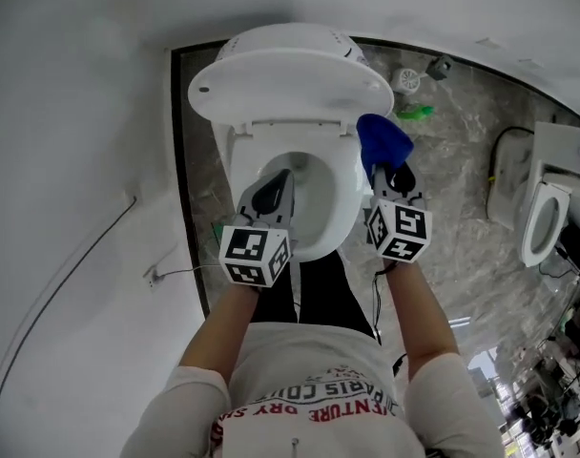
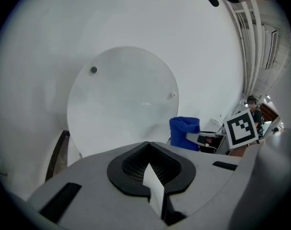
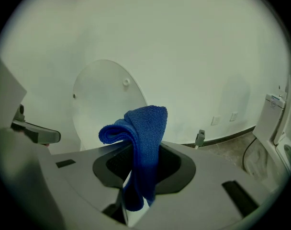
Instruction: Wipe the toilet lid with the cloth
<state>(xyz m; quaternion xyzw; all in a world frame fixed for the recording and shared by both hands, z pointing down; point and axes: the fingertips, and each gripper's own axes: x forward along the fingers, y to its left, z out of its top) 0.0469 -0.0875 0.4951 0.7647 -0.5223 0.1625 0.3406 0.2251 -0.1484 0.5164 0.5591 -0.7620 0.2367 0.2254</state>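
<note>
While the toilet lid (image 1: 290,79) stands raised against the tank, its smooth, glossy white oval faces both grippers, with two small bumpers near its rim. The left gripper (image 1: 271,197) hangs over the open bowl, inside the curve of the seat (image 1: 342,194); its jaws are pressed together with nothing between them. The right gripper (image 1: 385,181) sits just outside the seat's right edge, its jaws pinching the cloth (image 1: 383,139), a blue, fine-looped terry piece folded over and drooping. The cloth is near the lid's lower right edge; contact cannot be confirmed. Room is tight on the left, where a plain white wall (image 1: 71,113) runs close beside the toilet past a dark border strip. To the right, grey veined stone floor (image 1: 462,189) lies open up to a second toilet (image 1: 543,218).
</note>
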